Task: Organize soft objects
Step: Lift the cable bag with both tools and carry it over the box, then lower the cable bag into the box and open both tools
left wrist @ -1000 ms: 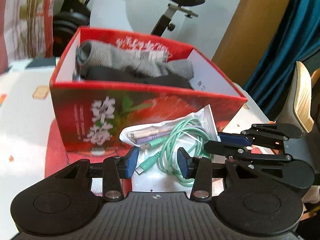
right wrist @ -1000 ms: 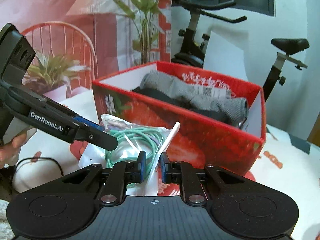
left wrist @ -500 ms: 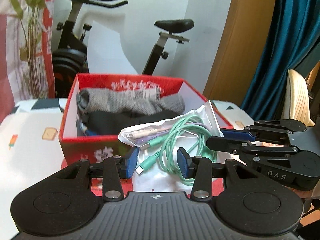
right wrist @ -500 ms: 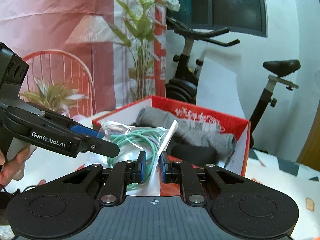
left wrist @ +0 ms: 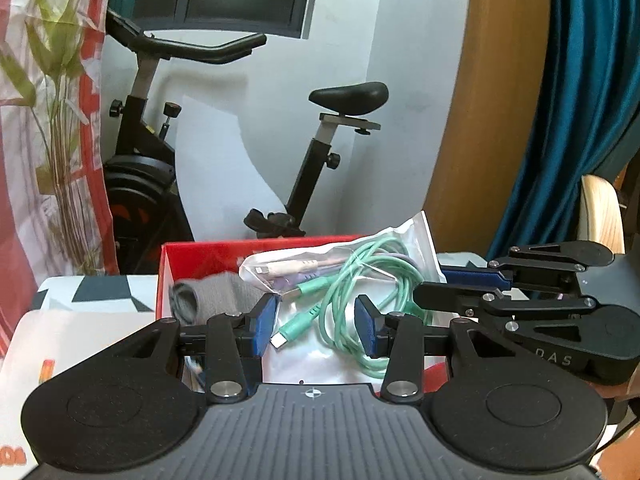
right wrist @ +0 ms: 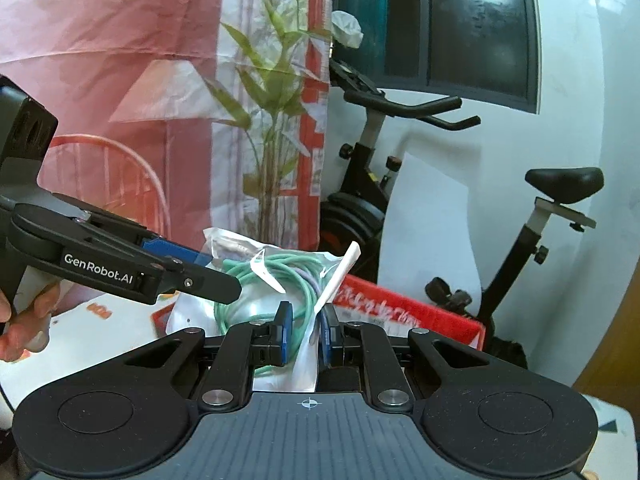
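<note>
A clear plastic bag of coiled green cables [left wrist: 344, 280] hangs in the air between both grippers. My left gripper [left wrist: 316, 320] has its blue pads against the bag's bulky middle, jaws partly apart around the cable bundle. My right gripper [right wrist: 306, 320] is shut on the bag's [right wrist: 256, 292] thin edge; in the left wrist view the right gripper [left wrist: 432, 284] comes in from the right. The left gripper [right wrist: 216, 272] enters the right wrist view from the left. Below and behind the bag stands a red cardboard box [left wrist: 208, 252] holding a rolled grey cloth [left wrist: 216, 296].
An exercise bike [left wrist: 328, 152] stands behind the box by a white wall. A plant-print curtain [right wrist: 260, 120] hangs at the left, a teal curtain [left wrist: 580, 120] and a wooden chair back [left wrist: 600, 212] at the right. A patterned tablecloth [left wrist: 80, 332] lies under the box. A hand [right wrist: 24, 332] holds the left gripper.
Both grippers have risen together with the cable bag held between them. The red box has dropped low in both views, and the bike and wall now fill the background.
</note>
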`<state>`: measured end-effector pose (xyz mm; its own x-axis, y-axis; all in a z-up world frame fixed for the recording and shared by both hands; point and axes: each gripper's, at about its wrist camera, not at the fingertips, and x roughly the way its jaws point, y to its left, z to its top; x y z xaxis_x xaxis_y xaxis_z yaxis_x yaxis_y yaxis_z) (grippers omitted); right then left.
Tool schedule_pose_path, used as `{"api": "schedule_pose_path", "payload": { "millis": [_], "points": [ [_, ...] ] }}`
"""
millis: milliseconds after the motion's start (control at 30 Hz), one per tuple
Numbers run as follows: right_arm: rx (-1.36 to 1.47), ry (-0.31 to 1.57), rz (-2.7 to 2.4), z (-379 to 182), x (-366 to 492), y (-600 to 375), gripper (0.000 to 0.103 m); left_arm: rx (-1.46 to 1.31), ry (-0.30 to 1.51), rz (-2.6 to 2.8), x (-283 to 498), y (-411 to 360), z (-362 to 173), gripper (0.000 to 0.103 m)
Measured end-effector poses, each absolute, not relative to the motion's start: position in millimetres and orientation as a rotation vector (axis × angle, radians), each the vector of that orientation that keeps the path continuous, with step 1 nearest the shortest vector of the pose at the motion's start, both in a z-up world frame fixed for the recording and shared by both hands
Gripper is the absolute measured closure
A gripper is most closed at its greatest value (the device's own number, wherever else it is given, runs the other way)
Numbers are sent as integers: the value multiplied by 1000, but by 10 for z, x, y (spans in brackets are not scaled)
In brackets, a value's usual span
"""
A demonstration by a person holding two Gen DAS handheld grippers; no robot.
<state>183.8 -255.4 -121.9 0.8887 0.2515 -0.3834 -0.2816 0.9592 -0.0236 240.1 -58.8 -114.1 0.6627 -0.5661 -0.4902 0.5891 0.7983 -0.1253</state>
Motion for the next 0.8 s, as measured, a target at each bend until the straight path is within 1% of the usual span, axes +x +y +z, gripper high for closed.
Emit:
{"api": "schedule_pose_path", "payload": {
  "millis": [233,533,800],
  "points": [
    [-24,483,252,-1288,2375,-2704,90,16,621,-661,2930,-704,-1124,58],
    [56,675,223,-1769,2877,-2799,90,56,806,-651,3408,-937,-1565,58],
    [80,816,184,-2143,3086,-2752,90,208,914,-664,3535,-1092,-1859,58]
  ]
}}
